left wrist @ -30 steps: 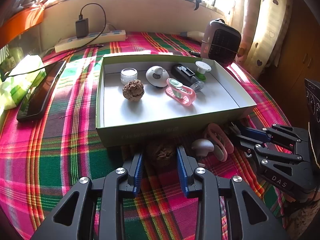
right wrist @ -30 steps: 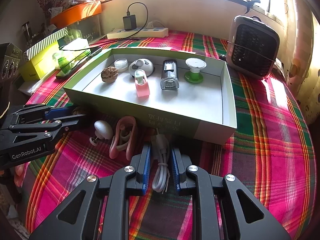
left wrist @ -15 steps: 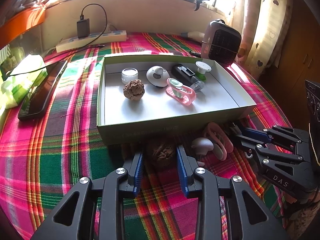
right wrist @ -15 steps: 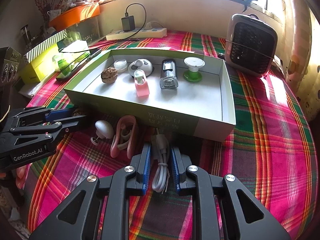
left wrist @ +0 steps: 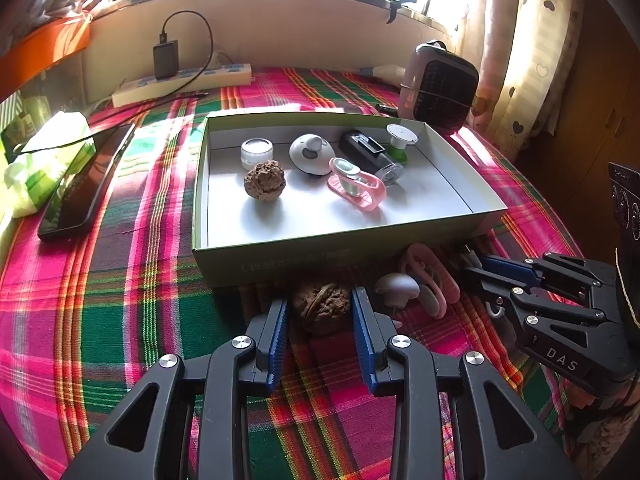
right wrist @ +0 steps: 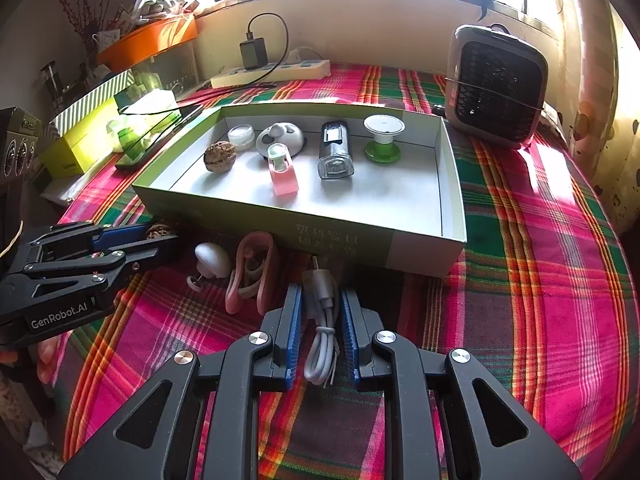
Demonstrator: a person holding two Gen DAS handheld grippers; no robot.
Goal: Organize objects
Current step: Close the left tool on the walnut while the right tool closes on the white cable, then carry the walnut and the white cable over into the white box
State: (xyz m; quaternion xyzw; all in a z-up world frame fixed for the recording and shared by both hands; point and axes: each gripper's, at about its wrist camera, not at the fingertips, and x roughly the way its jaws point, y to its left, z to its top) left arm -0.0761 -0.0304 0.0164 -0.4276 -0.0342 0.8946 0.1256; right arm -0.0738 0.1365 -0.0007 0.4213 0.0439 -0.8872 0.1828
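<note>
A shallow green box [left wrist: 320,254] sits mid-table and holds a walnut [left wrist: 265,181], a white jar, a round white gadget, a pink clip [left wrist: 358,186], a black light and a green spool. In front of its near wall, my left gripper [left wrist: 319,300] is shut on a second walnut [left wrist: 322,312] resting on the cloth. To its right lie a white mushroom-shaped knob [left wrist: 396,286] and another pink clip [left wrist: 430,280]. My right gripper [right wrist: 320,289] is shut on a coiled white cable [right wrist: 320,344] beside the box [right wrist: 260,216]. The left gripper [right wrist: 168,240] shows at the left there.
A small heater [left wrist: 440,88] stands behind the box at the right. A power strip with a charger [left wrist: 180,84] lies along the back wall. A dark phone [left wrist: 86,184] and a green tissue pack [left wrist: 44,160] lie left of the box. The plaid cloth covers the table.
</note>
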